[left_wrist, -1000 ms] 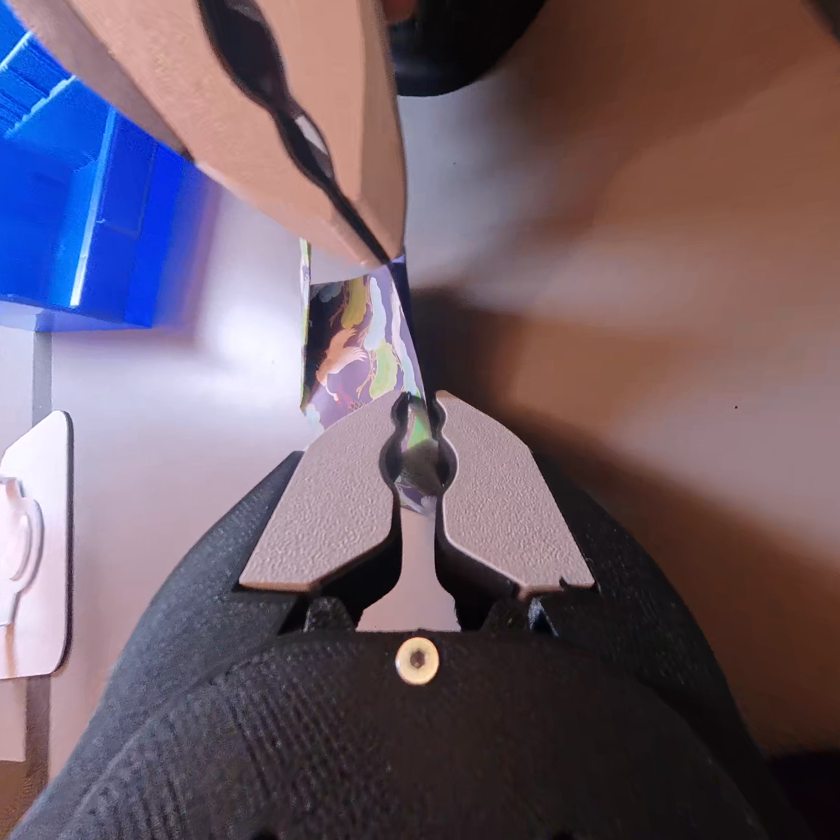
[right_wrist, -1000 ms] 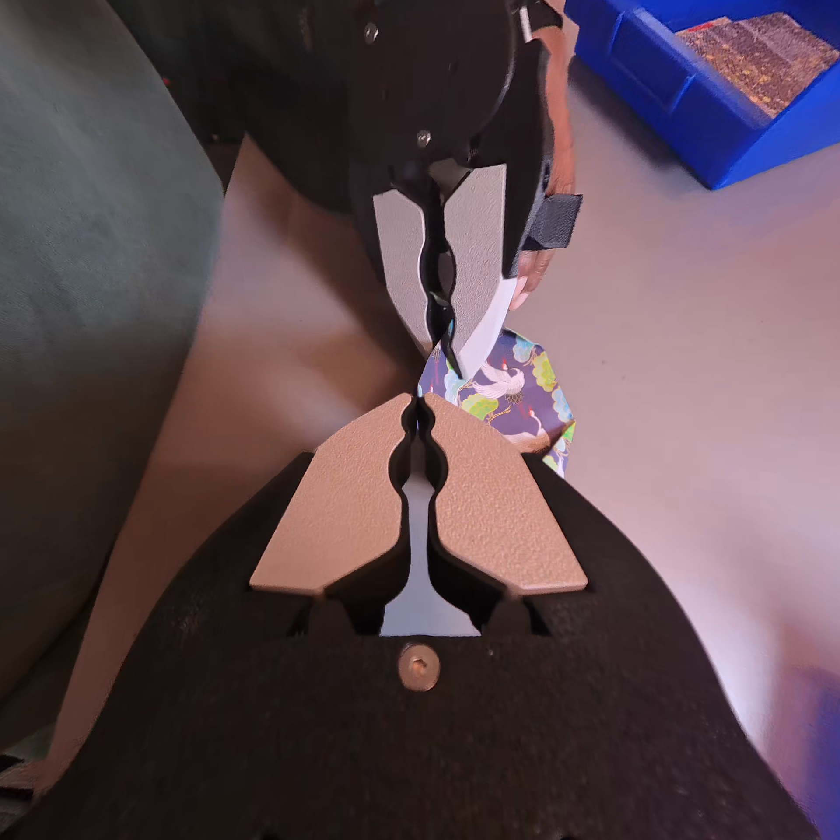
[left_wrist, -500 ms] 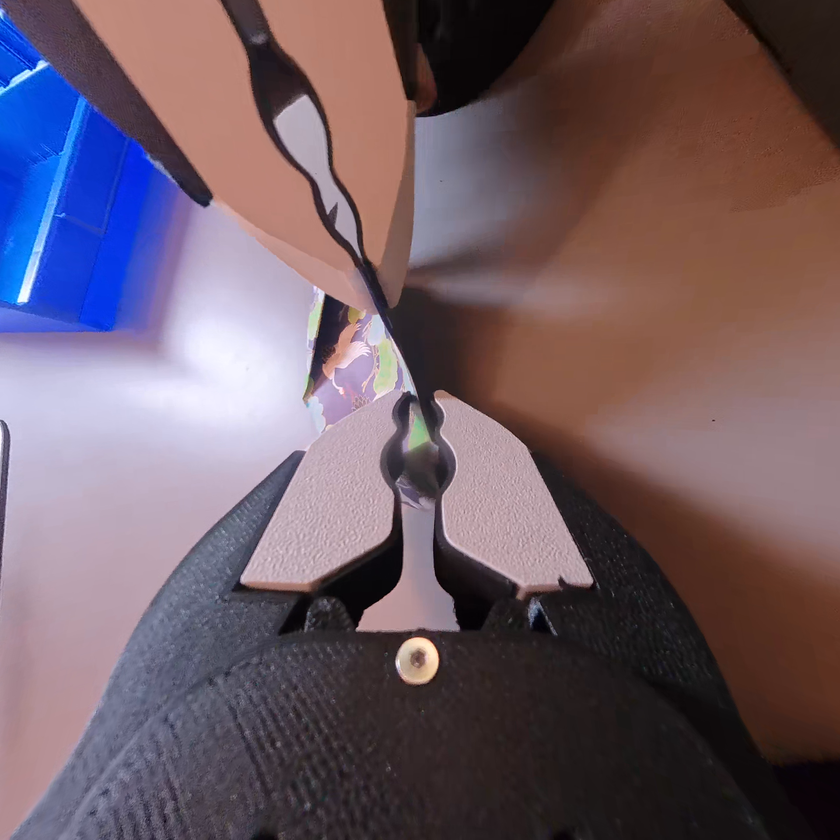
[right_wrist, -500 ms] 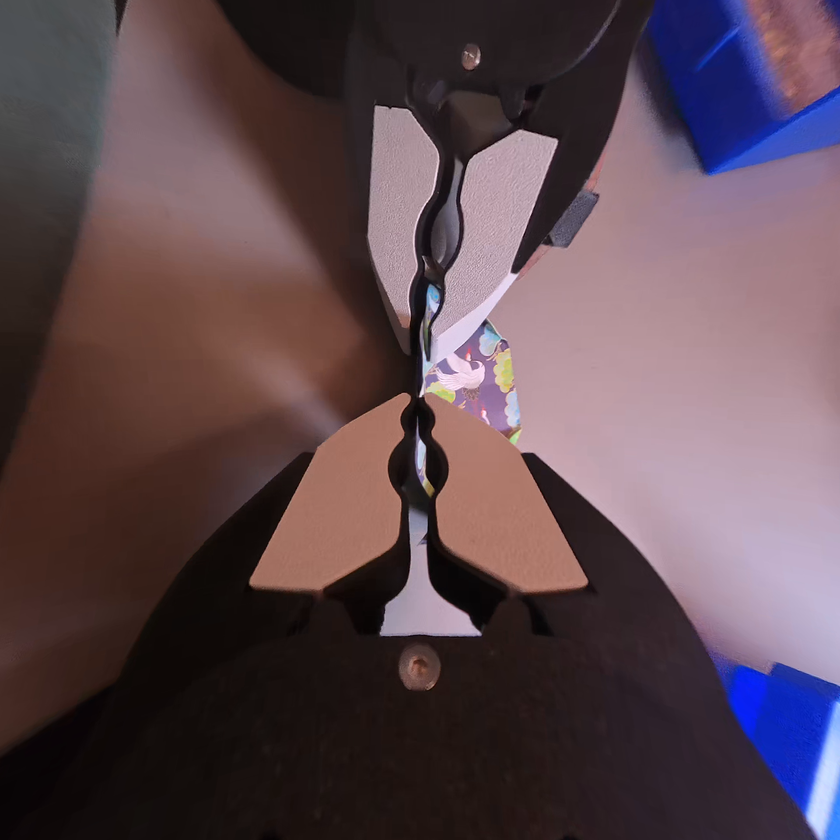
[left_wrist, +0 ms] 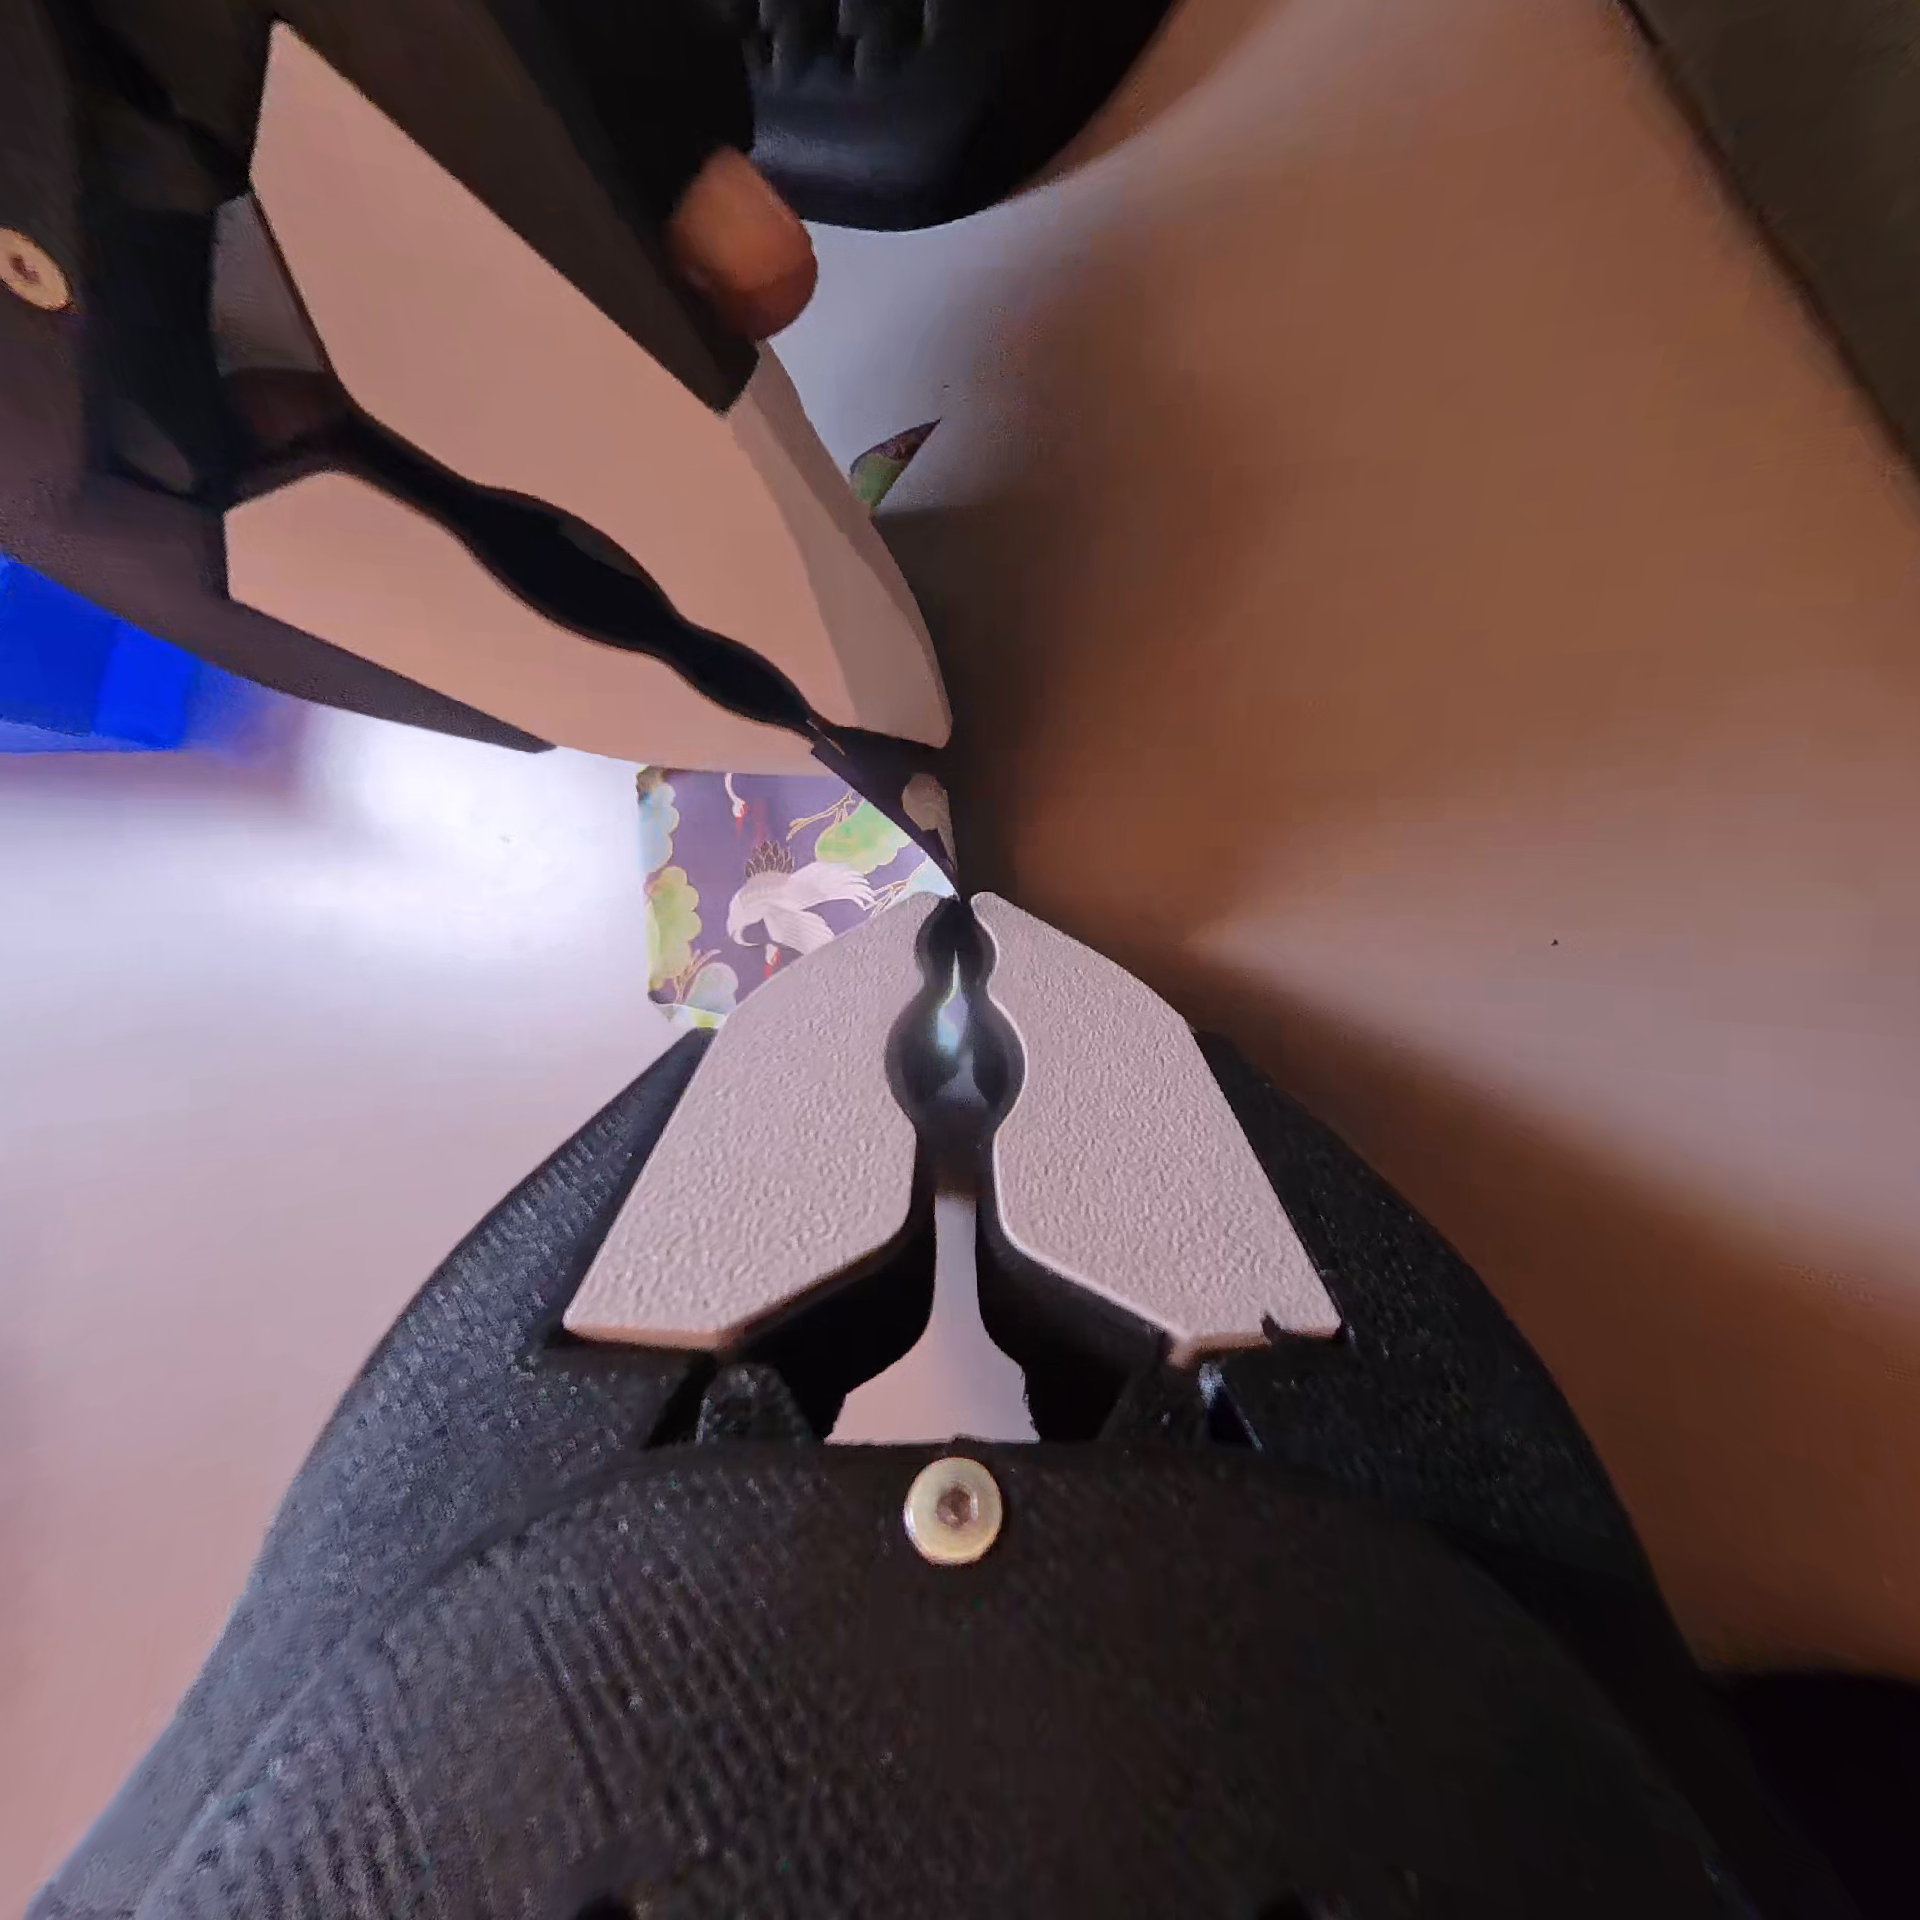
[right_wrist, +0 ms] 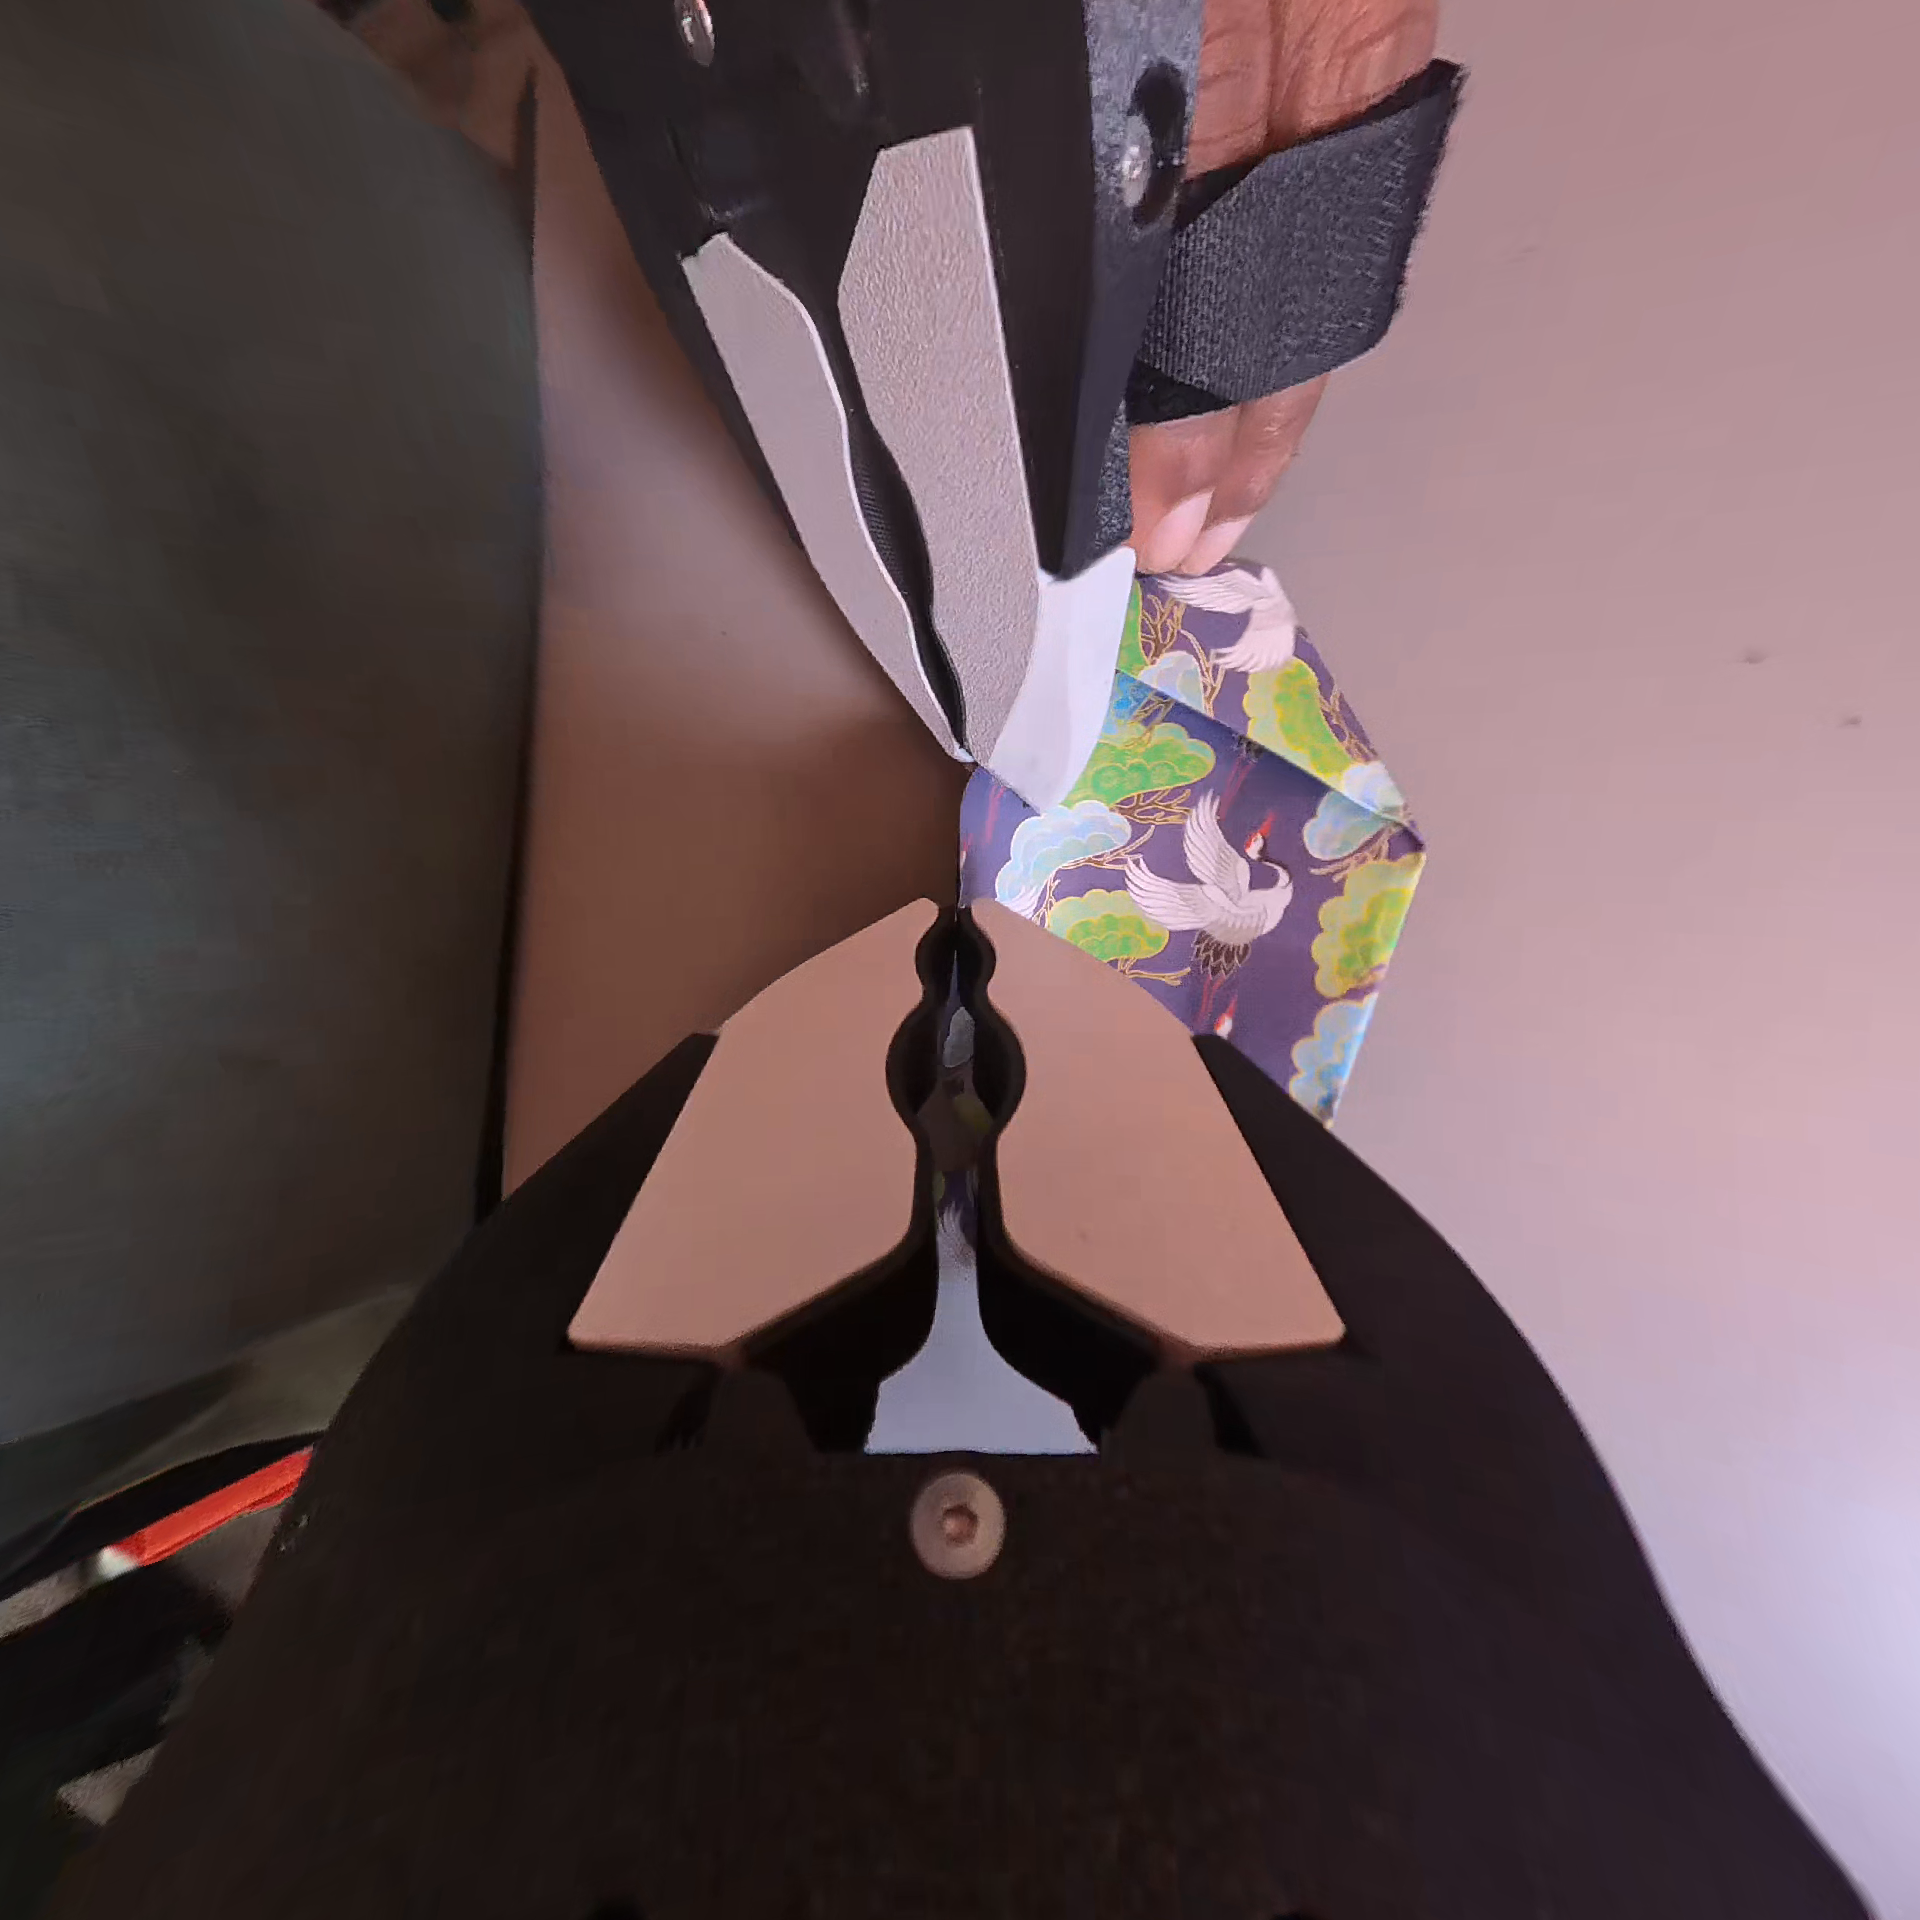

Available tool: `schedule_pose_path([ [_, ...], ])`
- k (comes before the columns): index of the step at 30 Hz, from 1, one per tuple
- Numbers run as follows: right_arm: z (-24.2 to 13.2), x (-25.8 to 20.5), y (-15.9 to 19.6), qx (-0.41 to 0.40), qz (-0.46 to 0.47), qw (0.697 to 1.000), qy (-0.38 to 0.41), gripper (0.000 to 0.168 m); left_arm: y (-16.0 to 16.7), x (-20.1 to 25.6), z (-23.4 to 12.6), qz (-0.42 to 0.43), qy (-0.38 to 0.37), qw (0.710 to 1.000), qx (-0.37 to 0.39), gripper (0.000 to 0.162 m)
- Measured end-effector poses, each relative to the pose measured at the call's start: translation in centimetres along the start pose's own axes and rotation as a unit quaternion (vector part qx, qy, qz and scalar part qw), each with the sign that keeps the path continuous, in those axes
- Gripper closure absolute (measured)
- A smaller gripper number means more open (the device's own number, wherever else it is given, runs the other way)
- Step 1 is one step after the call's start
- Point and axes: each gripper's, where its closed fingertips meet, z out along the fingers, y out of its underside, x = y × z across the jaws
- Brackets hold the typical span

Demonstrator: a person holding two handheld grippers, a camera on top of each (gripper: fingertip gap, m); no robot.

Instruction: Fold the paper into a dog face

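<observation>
Since the earlier frame your right gripper [right_wrist: 956, 914] swings left; both it and the left gripper [left_wrist: 961, 902] pinch the crane-print paper [right_wrist: 1226, 862] closed. Pulling apart risks tearing.

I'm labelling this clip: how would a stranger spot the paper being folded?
Find the pale table, then the two tongs meeting tip to tip above it. The paper hangs pinched between them: purple, printed with white cranes and green clouds, and creased. It is the only patterned thing in view.
</observation>
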Motion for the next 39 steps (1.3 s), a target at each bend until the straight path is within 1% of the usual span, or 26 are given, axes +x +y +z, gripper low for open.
schedule_pose_path([
  [5, 0.0, 0.6, -0.2, 0.003, -0.017, 1.000, -0.007, 0.162, 0.1, 0.1, 0.1, -0.002, 0.009, 1.000, 0.003, 0.162],
  [8, 0.2, 1.1, -0.2, 0.010, 0.019, 1.000, -0.019, 0.168, 0.1, 0.1, 0.1, -0.005, 0.012, 1.000, 0.006, 0.162],
  [10, 0.5, 1.1, 0.2, 0.001, 0.051, 0.998, -0.033, 0.168, 0.1, 0.2, 0.1, -0.003, 0.012, 1.000, 0.006, 0.162],
  [12, 0.8, 1.2, 0.5, -0.008, 0.065, 0.997, -0.030, 0.168, 0.1, 0.2, 0.0, 0.003, 0.011, 1.000, 0.006, 0.161],
  [15, 0.9, 1.4, 0.5, -0.012, 0.079, 0.996, -0.028, 0.168, -0.5, -0.2, -0.6, -0.004, 0.000, 1.000, 0.019, 0.153],
  [18, 1.0, 1.6, 0.5, -0.016, 0.087, 0.996, -0.029, 0.168, -1.2, -0.4, -0.7, -0.015, -0.006, 0.999, 0.031, 0.153],
  [20, 1.0, 1.6, 0.5, -0.015, 0.091, 0.995, -0.033, 0.168, -0.9, -0.4, -0.2, -0.016, -0.010, 1.000, 0.016, 0.154],
  [21, 1.0, 1.6, 0.5, -0.016, 0.091, 0.995, -0.033, 0.168, -0.6, -0.5, 0.0, -0.019, -0.014, 1.000, 0.003, 0.155],
  [23, 1.0, 1.5, 0.5, -0.017, 0.085, 0.996, -0.028, 0.168, -0.5, 0.0, 0.3, -0.018, -0.003, 1.000, -0.005, 0.162],
  [26, 1.1, 1.5, 0.5, -0.020, 0.068, 0.997, -0.013, 0.168, -0.3, 0.0, 0.5, -0.011, -0.008, 1.000, -0.023, 0.162],
  [31, 1.1, 1.5, 0.5, -0.025, 0.037, 0.999, 0.009, 0.168, -0.2, -0.2, 0.3, -0.035, -0.004, 0.999, -0.020, 0.162],
  [35, 1.1, 1.5, 0.5, -0.030, 0.022, 0.999, 0.019, 0.168, 0.1, -0.2, 0.3, -0.029, -0.005, 0.999, -0.036, 0.162],
  [37, 1.0, 1.5, 0.5, -0.030, 0.018, 0.999, 0.022, 0.167, 0.1, -0.2, 0.3, -0.038, -0.003, 0.999, -0.037, 0.162],
  [39, 0.8, 1.7, 0.4, -0.025, 0.019, 0.999, 0.031, 0.163, 0.1, -0.2, 0.3, -0.043, -0.002, 0.998, -0.037, 0.162],
])
